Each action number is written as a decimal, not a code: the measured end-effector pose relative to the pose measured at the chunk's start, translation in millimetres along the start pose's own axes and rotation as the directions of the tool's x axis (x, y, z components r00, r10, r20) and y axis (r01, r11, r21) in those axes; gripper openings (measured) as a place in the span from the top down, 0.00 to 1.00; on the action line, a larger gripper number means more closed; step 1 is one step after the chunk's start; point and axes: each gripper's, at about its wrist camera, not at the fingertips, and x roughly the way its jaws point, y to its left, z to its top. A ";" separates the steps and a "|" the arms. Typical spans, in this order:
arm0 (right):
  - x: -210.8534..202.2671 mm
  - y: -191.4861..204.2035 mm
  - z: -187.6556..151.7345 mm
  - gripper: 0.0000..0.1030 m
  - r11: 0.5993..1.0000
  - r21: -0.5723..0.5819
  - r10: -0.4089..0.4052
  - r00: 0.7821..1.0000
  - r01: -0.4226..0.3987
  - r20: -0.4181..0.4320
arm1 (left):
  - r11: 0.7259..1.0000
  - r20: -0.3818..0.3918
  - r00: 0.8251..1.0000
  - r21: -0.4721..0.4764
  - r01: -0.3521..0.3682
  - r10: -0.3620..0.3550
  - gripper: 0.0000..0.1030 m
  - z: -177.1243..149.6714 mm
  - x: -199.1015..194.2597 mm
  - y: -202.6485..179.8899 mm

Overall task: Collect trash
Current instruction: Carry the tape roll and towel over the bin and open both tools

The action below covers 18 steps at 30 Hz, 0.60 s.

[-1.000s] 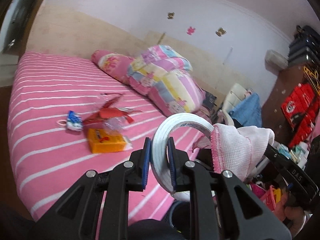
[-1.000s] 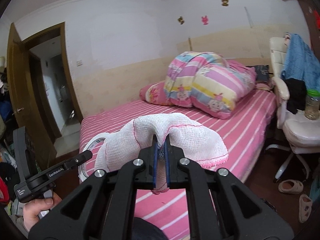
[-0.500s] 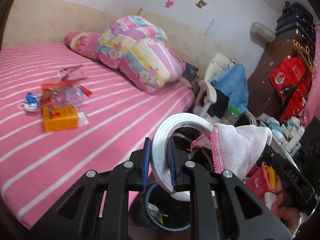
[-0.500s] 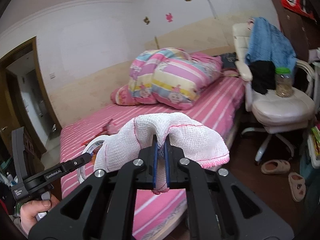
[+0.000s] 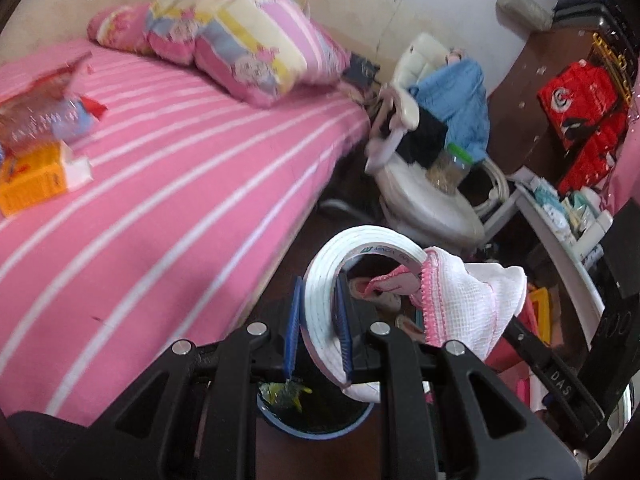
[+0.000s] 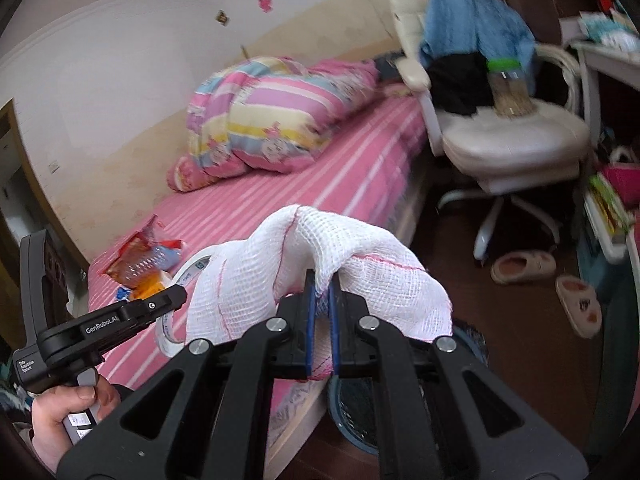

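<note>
Left tool, seen along its own blue pads, clamped on the rim of a white tape roll held on edge above a dark round bin with a blue rim, which stands on the floor just beside the bed; a yellow scrap lies inside the bin. Right tool, jaws closed on a fold of a white mesh cloth with pink stitching, which drapes over both of its fingers (the same cloth appears at the right of the left-wrist view, next to the tape roll). In the right-wrist view the bin's rim shows directly below the tool, at the foot of the bed. Uncollected trash rests on the pink striped bedsheet, well apart from the bin: an orange box, a clear plastic bottle and a red wrapper. A hand grips the left tool's handle.
</note>
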 end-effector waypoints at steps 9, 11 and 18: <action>59.1 -64.6 -41.1 0.93 0.964 0.263 0.020 0.981 0.032 -0.191 | 1.000 -0.200 0.980 0.019 -0.014 0.017 0.84 -21.3 81.9 0.6; 72.0 -75.9 -51.6 0.93 0.947 0.318 0.034 0.973 0.041 -0.228 | 0.999 -0.239 0.971 0.029 -0.019 0.025 0.84 -24.8 98.0 2.1; 117.9 -110.5 -89.0 0.93 0.878 0.463 0.058 0.936 0.118 -0.347 | 0.999 -0.404 0.914 0.029 -0.037 0.045 0.84 -45.3 164.3 14.7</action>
